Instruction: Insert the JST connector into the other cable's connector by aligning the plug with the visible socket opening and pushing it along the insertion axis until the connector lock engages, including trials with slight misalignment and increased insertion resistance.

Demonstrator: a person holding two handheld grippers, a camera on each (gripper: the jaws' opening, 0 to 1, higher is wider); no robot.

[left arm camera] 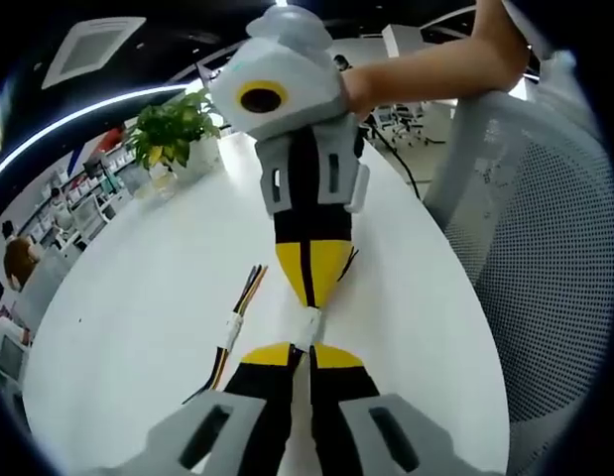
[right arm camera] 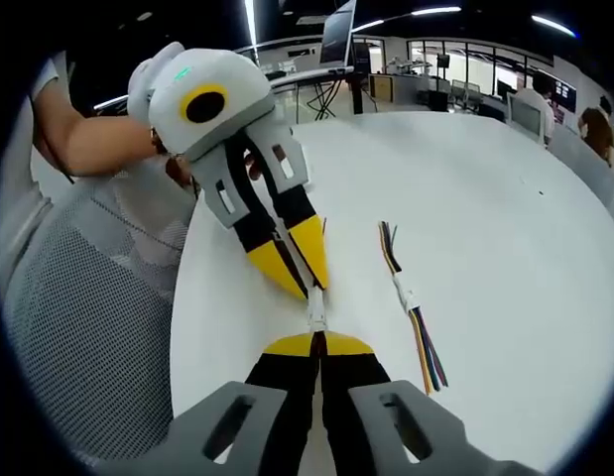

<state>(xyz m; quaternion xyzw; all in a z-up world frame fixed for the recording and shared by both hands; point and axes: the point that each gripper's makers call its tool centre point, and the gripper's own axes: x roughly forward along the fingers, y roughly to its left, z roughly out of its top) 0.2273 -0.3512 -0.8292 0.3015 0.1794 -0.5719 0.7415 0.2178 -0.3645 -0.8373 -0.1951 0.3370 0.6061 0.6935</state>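
Observation:
A small white JST connector pair [left arm camera: 308,325] [right arm camera: 314,312] sits end to end between two sets of yellow jaw tips above the white table [left arm camera: 138,297] [right arm camera: 505,218]. My left gripper [left arm camera: 299,354] is shut on its near end in the left gripper view. It enters the right gripper view from the upper left [right arm camera: 305,270]. My right gripper [right arm camera: 317,344] is shut on the opposite end, and it faces the left one tip to tip [left arm camera: 311,290]. Whether the two halves are fully seated is hidden by the jaws. Thin wires trail beside the tips.
A second multicoloured cable with a white connector [left arm camera: 234,322] [right arm camera: 406,296] lies flat on the table beside the grippers. A potted plant [left arm camera: 173,134] stands at the far end. A mesh chair [left arm camera: 545,288] [right arm camera: 88,327] borders the table edge. A person's forearm [left arm camera: 435,64] [right arm camera: 88,144] shows.

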